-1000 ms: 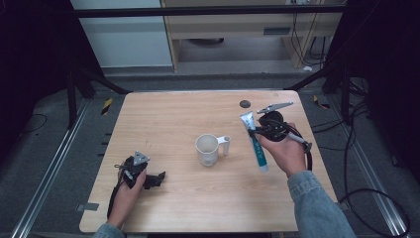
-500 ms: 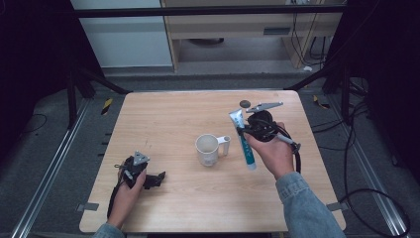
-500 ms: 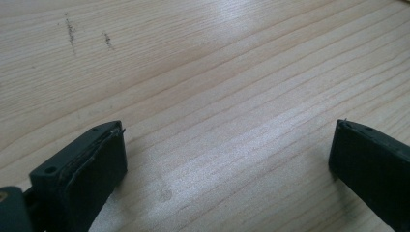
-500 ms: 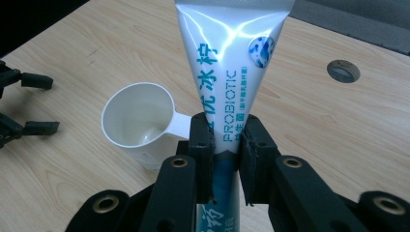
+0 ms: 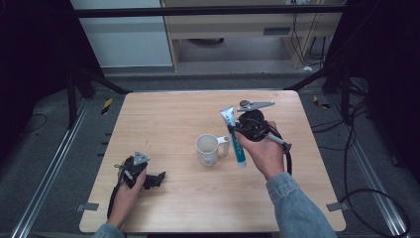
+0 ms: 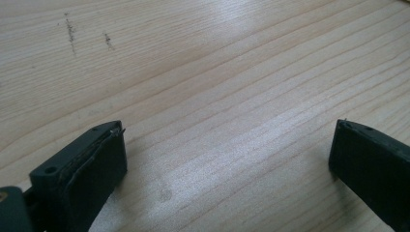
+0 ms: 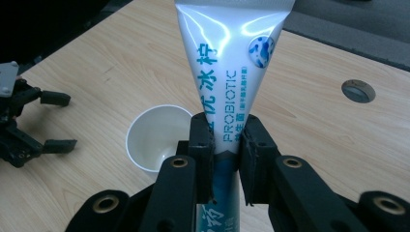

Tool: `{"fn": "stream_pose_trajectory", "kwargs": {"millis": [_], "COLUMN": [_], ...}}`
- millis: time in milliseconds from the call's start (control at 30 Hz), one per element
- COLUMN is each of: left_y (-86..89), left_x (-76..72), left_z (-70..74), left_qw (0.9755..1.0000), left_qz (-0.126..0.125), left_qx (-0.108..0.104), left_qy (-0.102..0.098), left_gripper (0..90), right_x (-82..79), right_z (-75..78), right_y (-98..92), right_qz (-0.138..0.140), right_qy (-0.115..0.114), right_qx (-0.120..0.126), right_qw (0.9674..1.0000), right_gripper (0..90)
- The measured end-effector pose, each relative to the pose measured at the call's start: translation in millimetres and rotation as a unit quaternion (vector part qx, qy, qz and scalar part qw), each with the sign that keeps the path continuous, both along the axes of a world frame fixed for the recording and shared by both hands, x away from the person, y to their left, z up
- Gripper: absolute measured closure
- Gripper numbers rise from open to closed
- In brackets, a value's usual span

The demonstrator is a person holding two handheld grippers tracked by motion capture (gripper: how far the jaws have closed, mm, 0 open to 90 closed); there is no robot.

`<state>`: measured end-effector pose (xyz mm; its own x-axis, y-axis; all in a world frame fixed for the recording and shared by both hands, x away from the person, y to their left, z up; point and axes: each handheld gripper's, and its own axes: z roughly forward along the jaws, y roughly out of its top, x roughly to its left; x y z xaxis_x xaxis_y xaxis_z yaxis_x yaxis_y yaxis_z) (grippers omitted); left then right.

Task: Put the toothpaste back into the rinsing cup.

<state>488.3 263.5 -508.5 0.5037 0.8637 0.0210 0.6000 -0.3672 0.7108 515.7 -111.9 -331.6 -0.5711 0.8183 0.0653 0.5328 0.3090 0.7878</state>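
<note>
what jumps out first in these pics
The white and teal toothpaste tube clamped in the right gripper stands out, lifted over the table's right half. Just left of it stands a white mug near the table's middle. The left gripper rests open at the near left.

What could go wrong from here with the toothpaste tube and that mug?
The right hand-held gripper pinches the toothpaste tube across its soft middle, so it might slip or squeeze paste out. The tube's lower end hangs close beside the white mug and its handle; a swing could knock the mug over. The left hand-held gripper rests open on the table, too far off to steady the mug.
</note>
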Motion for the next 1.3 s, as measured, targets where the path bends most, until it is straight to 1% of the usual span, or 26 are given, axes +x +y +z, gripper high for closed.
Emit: {"fn": "stream_pose_trajectory", "kwargs": {"millis": [267,333,500,633,933,1133,1300], "left_y": [-0.3,-0.2,-0.1,-0.1,-0.1,-0.1,-0.1], "left_x": [0.0,0.1,0.1,0.1,0.1,0.1,0.1], "left_z": [-0.2,-0.2,-0.1,-0.2,-0.2,-0.2,-0.1], "left_qw": [1.0000,1.0000,1.0000,1.0000,1.0000,1.0000,1.0000], "left_qz": [0.002,0.001,0.000,0.001,0.000,0.000,0.000], "left_qx": [-0.002,-0.001,-0.001,-0.001,-0.001,-0.001,-0.001], "left_qy": [-0.001,-0.002,-0.002,-0.002,-0.002,-0.002,-0.002], "left_gripper": [0.0,0.0,0.0,0.0,0.0,0.0,0.0], "right_x": [2.5,4.1,9.2,12.9,19.1,21.8,24.7], "right_z": [12.5,16.6,22.9,24.3,27.1,28.8,27.9], "right_y": [11.4,13.7,20.1,24.5,33.1,34.9,35.2], "right_qz": [-0.001,-0.003,-0.007,-0.008,-0.010,-0.013,-0.019], "right_qy": [-0.018,-0.025,-0.037,-0.038,-0.047,-0.054,-0.059], "right_qx": [0.010,0.019,0.023,0.029,0.035,0.041,0.051], "right_qw": [0.9998,0.9995,0.9990,0.9988,0.9982,0.9976,0.9968], "right_gripper": [77.4,77.4,77.4,77.4,77.4,77.4,77.4]}}
